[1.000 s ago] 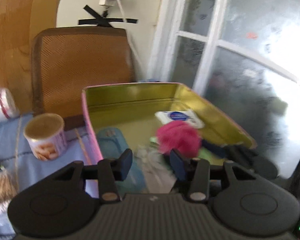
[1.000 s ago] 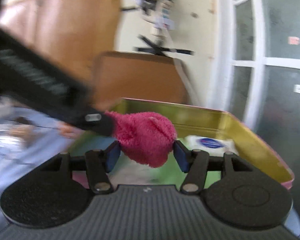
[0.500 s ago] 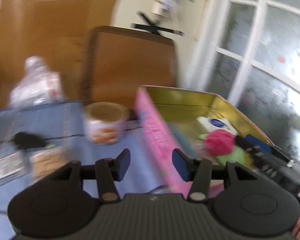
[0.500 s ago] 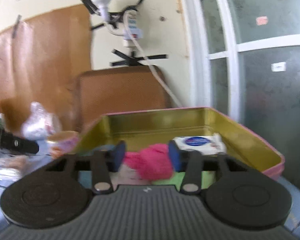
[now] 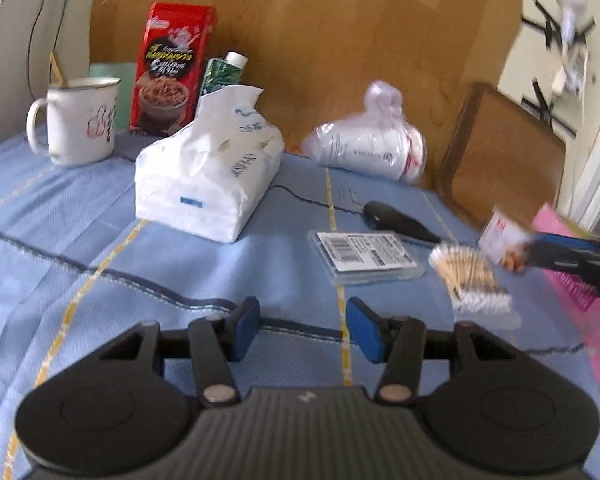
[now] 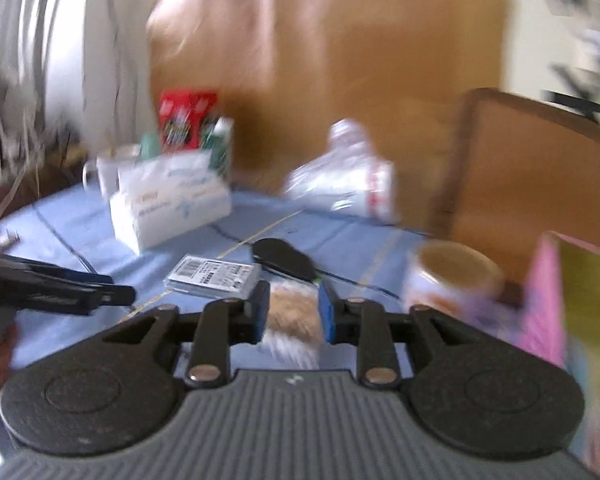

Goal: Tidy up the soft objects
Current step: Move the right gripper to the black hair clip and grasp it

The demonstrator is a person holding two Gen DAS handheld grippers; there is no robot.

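Note:
My left gripper [image 5: 302, 328] is open and empty above the blue tablecloth [image 5: 100, 240]. A white tissue pack [image 5: 208, 164] lies ahead of it to the left, a clear bag of cotton pads [image 5: 370, 146] further back. A bundle of cotton swabs [image 5: 470, 280] lies to the right. In the right wrist view my right gripper [image 6: 293, 312] is open, its pads on either side of the cotton swab bundle [image 6: 294, 312] below it. The pink tin [image 6: 580, 312] stands at the right edge. The left gripper's fingers [image 6: 80, 292] show at the left.
A white mug [image 5: 78, 120], a red snack box [image 5: 170, 68] and a green carton [image 5: 222, 72] stand at the back. A flat barcoded case [image 5: 364, 256], a black corded device [image 5: 396, 222] and a small round tub [image 6: 452, 280] lie near the swabs. A brown chair back [image 5: 508, 160] rises behind.
Both grippers have swung left, away from the tin, towards the table's middle. The right gripper let go of the pink fluffy ball in the tin and now hovers over the cotton swabs.

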